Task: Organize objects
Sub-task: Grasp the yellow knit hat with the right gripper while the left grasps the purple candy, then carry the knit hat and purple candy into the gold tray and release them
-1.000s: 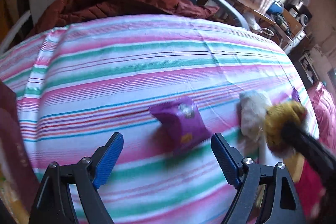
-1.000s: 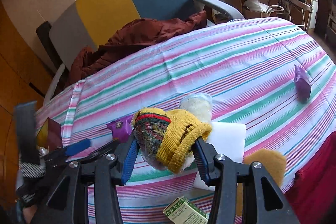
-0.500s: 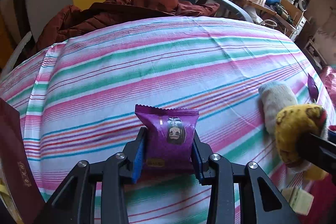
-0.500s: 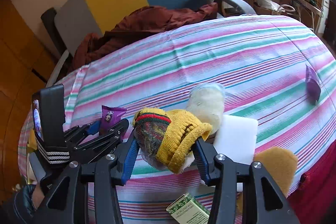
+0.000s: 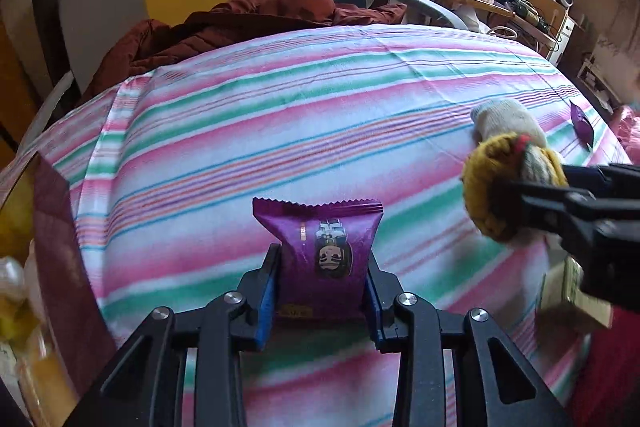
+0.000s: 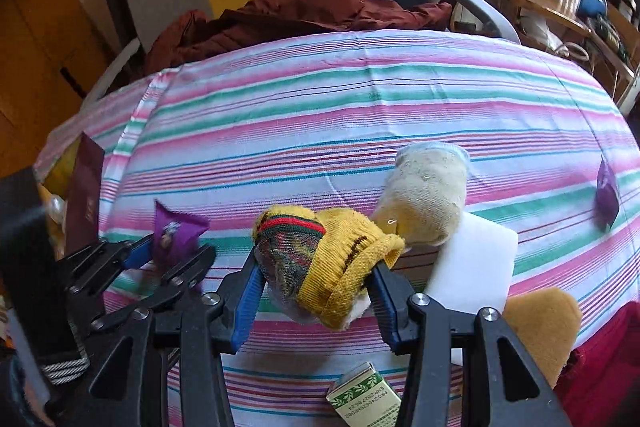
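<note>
Left wrist view: my left gripper (image 5: 322, 291) is clamped tight on a purple snack packet (image 5: 320, 247), held above the striped tablecloth (image 5: 280, 131). Right of the packet, my right gripper (image 6: 316, 291) pinches a yellow sock bundle (image 6: 328, 259). A cream sock (image 6: 424, 199) lies on the cloth just beyond that bundle.

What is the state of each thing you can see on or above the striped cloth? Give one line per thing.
Purple snack packet: clamped upright in the left gripper.
Yellow sock bundle: clamped in the right gripper.
Cream sock: lying loose on the striped cloth.
White block: flat on the cloth, partly under the cream sock.
Second purple packet: lying alone near the cloth's right edge.
Green carton: lying on its side.
</note>
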### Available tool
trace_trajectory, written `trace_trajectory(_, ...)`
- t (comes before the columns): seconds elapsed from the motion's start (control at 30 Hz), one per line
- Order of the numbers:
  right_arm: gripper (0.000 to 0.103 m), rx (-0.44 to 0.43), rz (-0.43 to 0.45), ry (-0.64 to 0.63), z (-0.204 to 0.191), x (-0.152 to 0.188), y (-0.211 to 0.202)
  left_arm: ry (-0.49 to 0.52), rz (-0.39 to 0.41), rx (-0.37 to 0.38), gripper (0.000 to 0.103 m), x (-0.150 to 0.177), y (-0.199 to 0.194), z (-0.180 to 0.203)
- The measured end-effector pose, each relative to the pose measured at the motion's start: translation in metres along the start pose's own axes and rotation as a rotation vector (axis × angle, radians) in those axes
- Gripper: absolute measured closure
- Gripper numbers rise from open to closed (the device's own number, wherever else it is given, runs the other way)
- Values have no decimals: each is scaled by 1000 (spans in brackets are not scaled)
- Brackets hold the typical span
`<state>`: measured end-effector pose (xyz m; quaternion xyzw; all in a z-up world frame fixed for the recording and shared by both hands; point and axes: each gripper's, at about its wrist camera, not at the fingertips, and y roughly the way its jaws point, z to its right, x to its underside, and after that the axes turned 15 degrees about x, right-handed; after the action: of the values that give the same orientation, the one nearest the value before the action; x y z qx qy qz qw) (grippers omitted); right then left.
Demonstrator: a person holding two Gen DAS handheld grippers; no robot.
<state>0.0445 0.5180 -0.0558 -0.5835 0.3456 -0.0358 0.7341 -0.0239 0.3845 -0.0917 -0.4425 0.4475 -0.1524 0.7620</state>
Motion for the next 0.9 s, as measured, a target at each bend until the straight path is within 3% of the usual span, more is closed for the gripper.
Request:
trace_trajectory(0.17,53,17,5,-23,-3,2,1,8,2,-8,67,16,-19,3)
trace_trajectory(0.4,54,-19,37,-43,-10,2,-6,45,94,-10,67,24,-70,11)
trace_trajectory(0.9,54,11,56,-119,-31,10,-10,-32,192,-25,67,54,-141,-15)
